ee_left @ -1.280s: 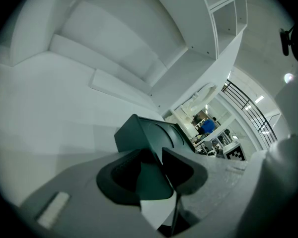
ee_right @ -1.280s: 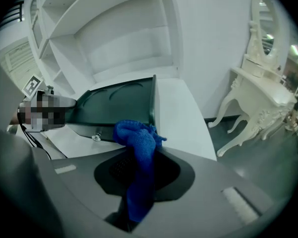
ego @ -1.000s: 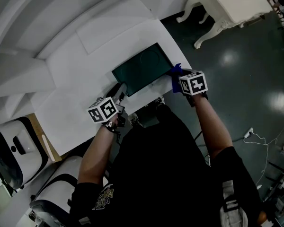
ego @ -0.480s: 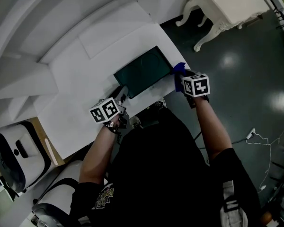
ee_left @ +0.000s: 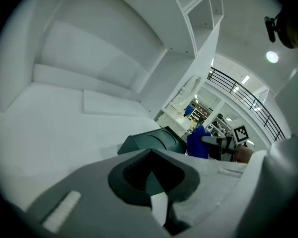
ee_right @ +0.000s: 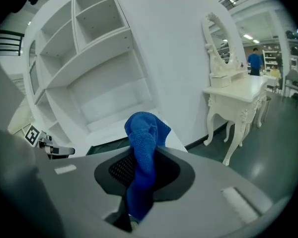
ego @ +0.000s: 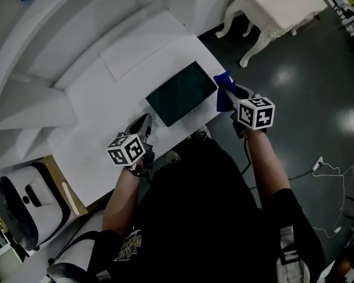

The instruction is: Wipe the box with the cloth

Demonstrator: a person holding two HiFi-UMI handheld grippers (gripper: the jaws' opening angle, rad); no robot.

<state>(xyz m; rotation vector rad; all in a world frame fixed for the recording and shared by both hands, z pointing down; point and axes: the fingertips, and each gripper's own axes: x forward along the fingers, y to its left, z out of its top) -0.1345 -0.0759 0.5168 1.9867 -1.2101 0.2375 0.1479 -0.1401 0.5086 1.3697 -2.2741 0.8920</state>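
Observation:
A flat dark green box [ego: 182,93] lies on the white table [ego: 94,99], close to its near edge. My right gripper [ego: 231,94] is shut on a blue cloth [ego: 223,89], which hangs at the box's right end, over the table's corner. In the right gripper view the cloth [ee_right: 143,152] stands bunched between the jaws, with the box [ee_right: 107,145] behind it. My left gripper [ego: 143,122] is shut and empty, a little off the box's near-left corner. From the left gripper [ee_left: 154,182] I see the box [ee_left: 151,142] ahead and the cloth [ee_left: 197,142] beyond it.
White shelving [ee_right: 94,58] rises behind the table. An ornate white dressing table [ego: 280,5] stands on the dark floor [ego: 307,81] to the right. A white rounded seat [ego: 17,199] sits at lower left. A cable [ego: 327,170] lies on the floor.
The left gripper has drawn back from the box's near-left corner toward me. The right gripper still holds the cloth and has shifted slightly right at the box's end.

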